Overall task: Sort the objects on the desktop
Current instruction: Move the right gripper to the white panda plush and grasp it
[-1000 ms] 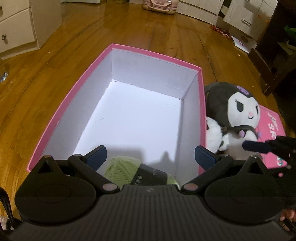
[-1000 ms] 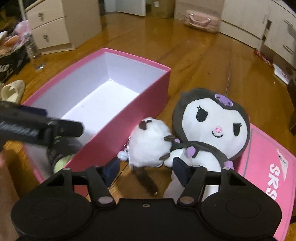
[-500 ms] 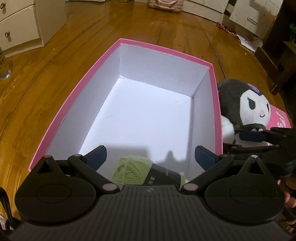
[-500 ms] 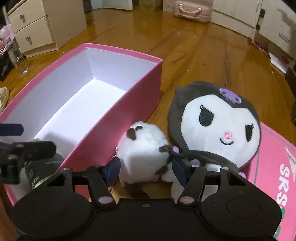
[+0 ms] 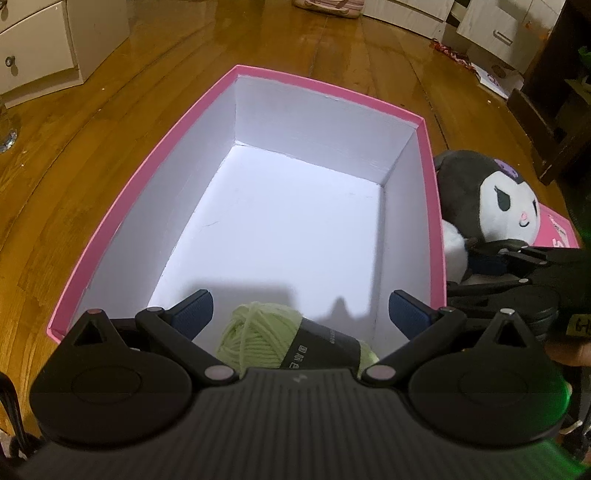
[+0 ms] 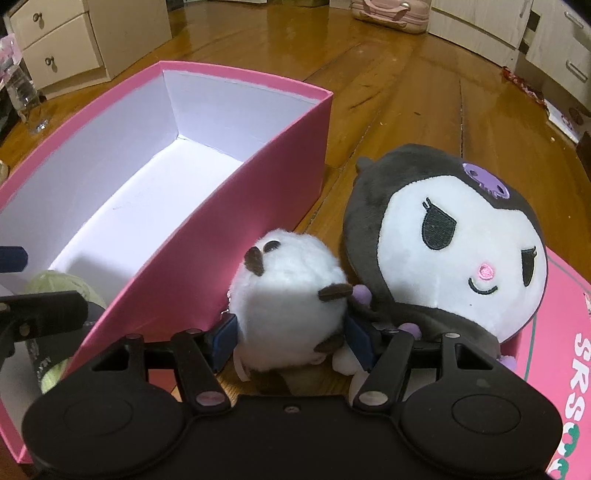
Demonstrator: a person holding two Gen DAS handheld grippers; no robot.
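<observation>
A pink box with a white inside stands on the wooden floor, and a green yarn ball with a black label lies at its near end. My left gripper hangs open just above the yarn. Outside the box wall a small white fluffy plush rests against a big black-and-white plush doll. My right gripper is low around the small plush; its jaws have just been opening. One blue pad sits at each side of the fur, with no visible squeeze.
The doll lies partly on a flat pink lid with lettering. Cream drawer units stand far left, white cabinets and a pink bag at the back. A glass bottle is left; dark furniture is right.
My right gripper has come down and forward, so the small white plush now sits between its pads. The left gripper stays over the yarn, almost still.
</observation>
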